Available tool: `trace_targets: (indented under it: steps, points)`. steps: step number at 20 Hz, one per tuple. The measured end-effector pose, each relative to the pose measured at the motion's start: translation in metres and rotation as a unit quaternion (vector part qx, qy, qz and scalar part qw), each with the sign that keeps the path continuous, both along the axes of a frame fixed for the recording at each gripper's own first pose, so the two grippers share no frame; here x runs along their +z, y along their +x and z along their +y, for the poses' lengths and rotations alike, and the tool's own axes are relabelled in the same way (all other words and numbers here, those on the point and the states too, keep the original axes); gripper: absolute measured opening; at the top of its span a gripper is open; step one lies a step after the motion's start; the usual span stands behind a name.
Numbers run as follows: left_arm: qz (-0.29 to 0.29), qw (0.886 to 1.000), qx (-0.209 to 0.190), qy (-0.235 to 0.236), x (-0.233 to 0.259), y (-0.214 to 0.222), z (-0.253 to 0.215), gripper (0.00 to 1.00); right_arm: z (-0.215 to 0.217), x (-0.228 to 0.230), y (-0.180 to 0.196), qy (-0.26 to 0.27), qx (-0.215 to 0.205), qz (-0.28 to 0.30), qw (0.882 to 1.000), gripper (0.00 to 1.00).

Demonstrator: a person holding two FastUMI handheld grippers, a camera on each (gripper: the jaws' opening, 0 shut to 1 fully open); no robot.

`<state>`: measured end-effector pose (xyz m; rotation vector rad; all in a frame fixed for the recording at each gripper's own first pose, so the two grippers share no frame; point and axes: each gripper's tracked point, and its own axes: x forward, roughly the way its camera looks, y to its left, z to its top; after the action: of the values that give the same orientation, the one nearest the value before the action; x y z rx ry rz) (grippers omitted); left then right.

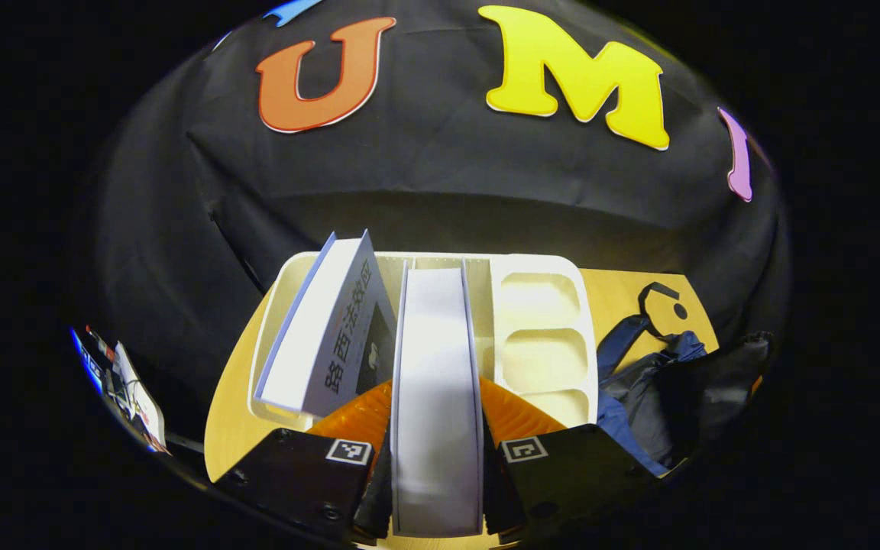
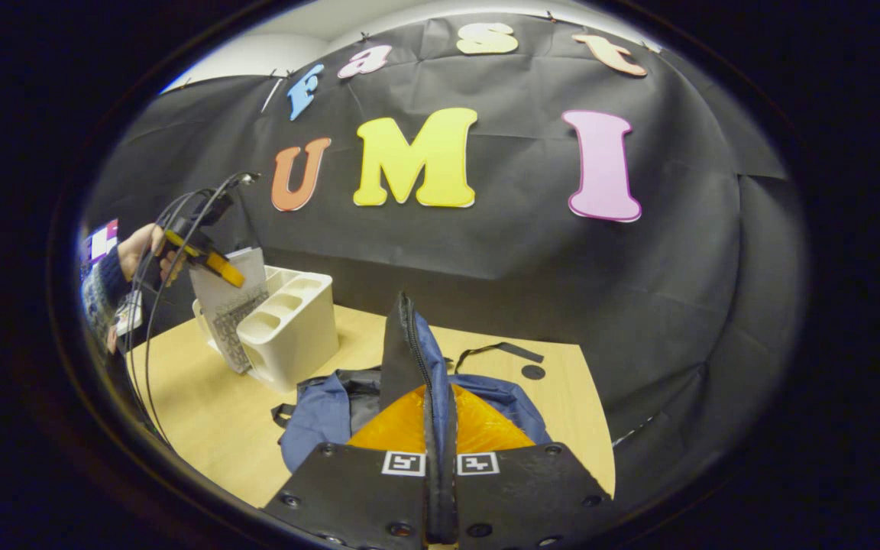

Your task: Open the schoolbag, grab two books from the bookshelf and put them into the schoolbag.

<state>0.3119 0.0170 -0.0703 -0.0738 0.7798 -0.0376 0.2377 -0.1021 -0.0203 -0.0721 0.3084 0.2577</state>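
Observation:
My left gripper (image 1: 437, 496) is shut on the edge of a pale book (image 1: 434, 344) that stands upright over the white bookshelf (image 1: 547, 336). A second book (image 1: 333, 328) leans to the left in the shelf's wide slot. In the right gripper view that same gripper (image 2: 207, 256), held by a hand, grips the pale book (image 2: 230, 305) above the bookshelf (image 2: 295, 328). My right gripper (image 2: 440, 489) is shut on the zipped edge of the flap (image 2: 408, 344) of the blue schoolbag (image 2: 325, 412) and holds it up. The schoolbag (image 1: 661, 382) lies right of the shelf.
Everything rests on a light wooden table (image 2: 203, 405) against the black cloth wall. A bag strap (image 2: 497, 350) trails over the table behind the bag. Cables (image 2: 157, 305) hang from the left gripper. The shelf has three small empty compartments (image 1: 543, 359).

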Motion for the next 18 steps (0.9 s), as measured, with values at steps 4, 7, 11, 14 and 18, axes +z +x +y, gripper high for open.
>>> trace_targets:
  steps: [4,7,11,14,18]
  points:
    - [-0.004,0.998,0.021,-0.052,0.000,-0.051,0.009,0.51,0.009,-0.008,0.000,0.002,0.006,0.001,1.000,0.00]
    - [-0.005,0.994,0.042,-0.101,-0.005,-0.082,0.017,0.47,0.018,-0.013,0.002,0.002,0.015,0.009,1.000,0.00]
    - [0.013,0.979,0.074,-0.191,-0.023,-0.122,0.027,0.51,0.028,-0.014,0.006,0.006,0.019,0.014,1.000,0.00]
    - [0.009,0.965,0.093,-0.246,-0.029,-0.146,0.028,0.48,0.031,-0.011,0.008,0.008,0.013,0.015,1.000,0.00]
    - [-0.027,0.946,0.108,-0.303,-0.023,-0.167,0.014,0.48,0.035,0.000,0.008,0.017,0.009,0.007,1.000,0.00]
